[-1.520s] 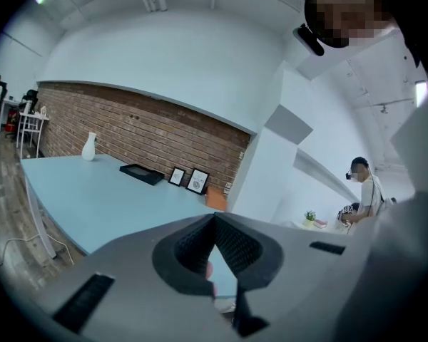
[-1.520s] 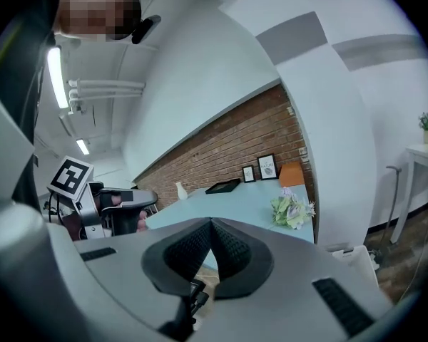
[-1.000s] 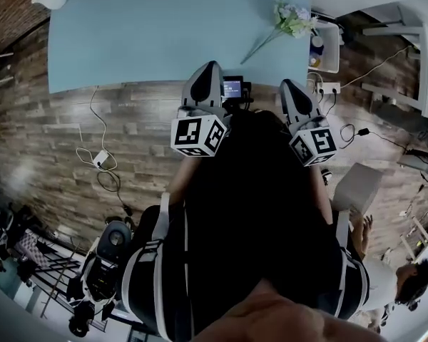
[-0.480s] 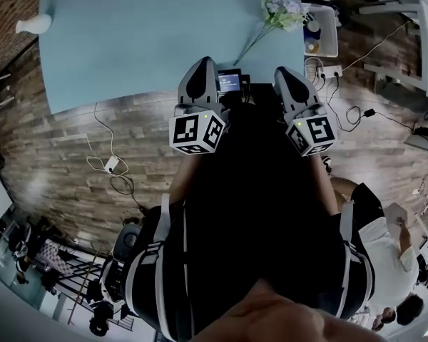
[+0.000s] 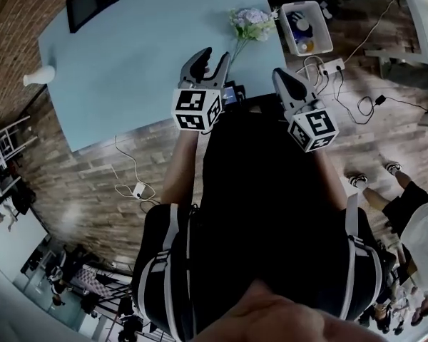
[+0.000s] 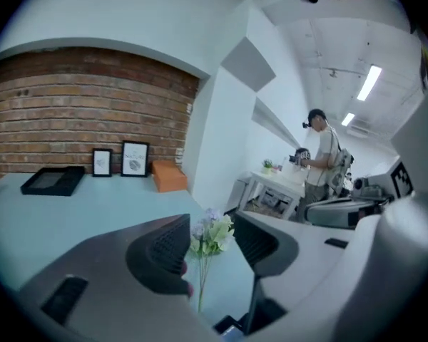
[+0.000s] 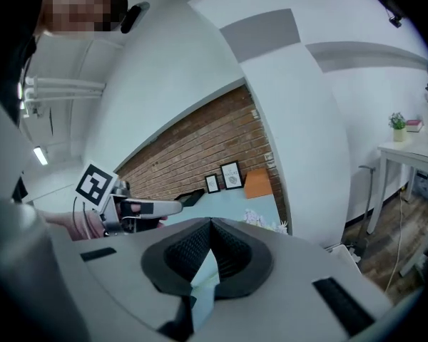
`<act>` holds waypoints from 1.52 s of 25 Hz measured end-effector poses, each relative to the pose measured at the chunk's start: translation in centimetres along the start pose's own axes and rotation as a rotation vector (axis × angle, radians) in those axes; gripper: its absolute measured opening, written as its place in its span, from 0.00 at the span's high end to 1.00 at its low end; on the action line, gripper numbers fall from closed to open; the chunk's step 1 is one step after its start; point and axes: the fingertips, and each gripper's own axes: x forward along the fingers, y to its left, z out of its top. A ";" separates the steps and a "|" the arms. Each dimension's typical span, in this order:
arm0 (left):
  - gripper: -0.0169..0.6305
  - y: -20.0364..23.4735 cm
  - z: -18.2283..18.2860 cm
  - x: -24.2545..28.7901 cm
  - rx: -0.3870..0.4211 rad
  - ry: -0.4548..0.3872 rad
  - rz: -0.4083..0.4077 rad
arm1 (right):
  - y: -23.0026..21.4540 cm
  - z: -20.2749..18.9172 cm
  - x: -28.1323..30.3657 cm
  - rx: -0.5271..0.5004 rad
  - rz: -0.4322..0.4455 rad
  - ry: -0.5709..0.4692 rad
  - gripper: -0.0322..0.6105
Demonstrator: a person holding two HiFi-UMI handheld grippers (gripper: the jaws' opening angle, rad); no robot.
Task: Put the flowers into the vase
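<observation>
Hovering at the tabletop's edge, the left gripper had just been opening, empty, flowers lying beyond; the right gripper's jaws met on nothing.

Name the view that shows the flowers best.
The left gripper view: the flowers appear large, blossoms and stem, untouched between the left hand-held gripper's jaws, which have just been opening. The head view shows them small, near the blue table's corner. The right gripper view shows only some blossoms.
</observation>
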 end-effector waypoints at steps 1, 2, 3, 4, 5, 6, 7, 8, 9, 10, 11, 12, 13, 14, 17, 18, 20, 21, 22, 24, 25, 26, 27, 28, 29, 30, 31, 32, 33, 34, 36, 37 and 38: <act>0.59 -0.1 -0.5 1.7 0.011 0.048 -0.031 | -0.7 -0.2 -0.2 0.012 -0.010 0.003 0.92; 0.52 -0.2 -1.3 3.3 0.017 0.100 -0.061 | -1.3 -0.4 -0.4 0.024 -0.018 0.006 0.92; 0.43 -0.3 -2.4 4.8 0.025 0.156 -0.090 | -1.9 -0.7 -0.7 0.038 -0.025 0.010 0.92; 0.37 -0.5 -3.7 6.3 0.041 0.215 -0.114 | -2.4 -1.1 -1.0 0.054 -0.032 0.012 0.92; 0.32 -0.6 -5.2 7.7 0.067 0.277 -0.131 | -2.8 -1.5 -1.4 0.069 -0.042 0.014 0.92; 0.27 -0.7 -6.7 9.1 0.096 0.336 -0.140 | -3.3 -1.8 -1.7 0.078 -0.056 0.015 0.92; 0.23 -0.6 -8.1 10.5 0.123 0.388 -0.140 | -3.9 -1.9 -2.1 0.082 -0.071 0.016 0.92; 0.21 -0.5 -9.4 11.9 0.144 0.433 -0.133 | -4.6 -2.1 -2.5 0.087 -0.087 0.017 0.92; 0.19 -0.3 -10.5 13.3 0.161 0.469 -0.122 | -5.4 -2.2 -2.9 0.094 -0.102 0.017 0.92; 0.18 -0.1 -11.5 14.6 0.175 0.498 -0.108 | -6.1 -2.3 -3.3 0.103 -0.118 0.015 0.92; 0.17 0.1 -12.2 15.8 0.186 0.520 -0.093 | -6.9 -2.5 -3.8 0.113 -0.135 0.013 0.92; 0.16 0.3 -12.8 16.9 0.197 0.540 -0.078 | -7.7 -2.7 -4.4 0.122 -0.152 0.011 0.92; 0.16 0.5 -13.2 18.0 0.210 0.559 -0.063 | -8.5 -2.7 -4.9 0.132 -0.171 0.008 0.92; 0.16 0.6 -13.5 18.9 0.228 0.575 -0.047 | -9.2 -2.8 -5.4 0.141 -0.189 0.005 0.92; 0.16 1.4 -13.6 20.6 0.267 0.597 0.002 | -10.7 -2.9 -6.5 0.164 -0.234 -0.002 0.92; 0.16 1.5 -13.6 21.0 0.264 0.608 0.011 | -11.1 -3.0 -6.9 0.172 -0.245 -0.004 0.92; 0.16 1.3 -14.0 21.4 0.253 0.640 0.018 | -11.8 -3.3 -7.7 0.190 -0.264 -0.006 0.92; 0.16 1.2 -14.3 21.6 0.254 0.658 0.022 | -12.2 -3.4 -8.0 0.198 -0.271 -0.008 0.92; 0.19 1.2 -14.5 21.8 0.265 0.674 0.030 | -12.5 -3.5 -8.3 0.203 -0.277 -0.010 0.92; 0.32 1.4 -14.5 22.2 0.299 0.694 0.063 | -13.2 -3.8 -8.7 0.208 -0.281 -0.016 0.92; 0.38 1.6 -14.5 22.3 0.309 0.702 0.085 | -13.4 -3.9 -8.9 0.209 -0.280 -0.019 0.92; 0.44 1.8 -14.6 22.3 0.308 0.709 0.106 | -13.4 -3.9 -9.0 0.209 -0.279 -0.022 0.92; 0.50 2.0 -14.6 22.1 0.298 0.716 0.122 | -13.3 -4.0 -9.0 0.209 -0.277 -0.022 0.92; 0.54 2.4 -14.6 21.7 0.284 0.717 0.134 | -12.9 -3.9 -8.9 0.208 -0.276 -0.022 0.92; 0.58 2.8 -14.4 21.3 0.272 0.713 0.142 | -12.5 -3.8 -8.8 0.206 -0.274 -0.023 0.92; 0.60 3.2 -14.0 20.8 0.267 0.701 0.151 | -12.2 -3.6 -8.6 0.204 -0.269 -0.025 0.92; 0.63 3.5 -13.4 20.2 0.267 0.680 0.162 | -12.1 -3.3 -8.5 0.201 -0.261 -0.028 0.92; 0.65 3.7 -12.8 19.7 0.268 0.653 0.176 | -12.1 -3.2 -8.5 0.199 -0.251 -0.031 0.92; 0.66 3.9 -12.2 19.1 0.264 0.621 0.193 | -12.3 -3.1 -8.5 0.196 -0.239 -0.031 0.92; 0.66 4.2 -11.5 18.5 0.251 0.584 0.214 | -12.6 -3.0 -8.4 0.192 -0.224 -0.030 0.92; 0.66 5.4 -9.5 16.4 0.205 0.482 0.271 | -12.7 -2.8 -7.6 0.180 -0.187 -0.020 0.92; 0.66 6.2 -8.1 14.8 0.179 0.413 0.308 | -12.4 -2.5 -7.1 0.171 -0.165 -0.012 0.92; 0.66 7.1 -6.6 12.9 0.153 0.337 0.349 | -12.0 -2.3 -6.4 0.163 -0.139 -0.004 0.92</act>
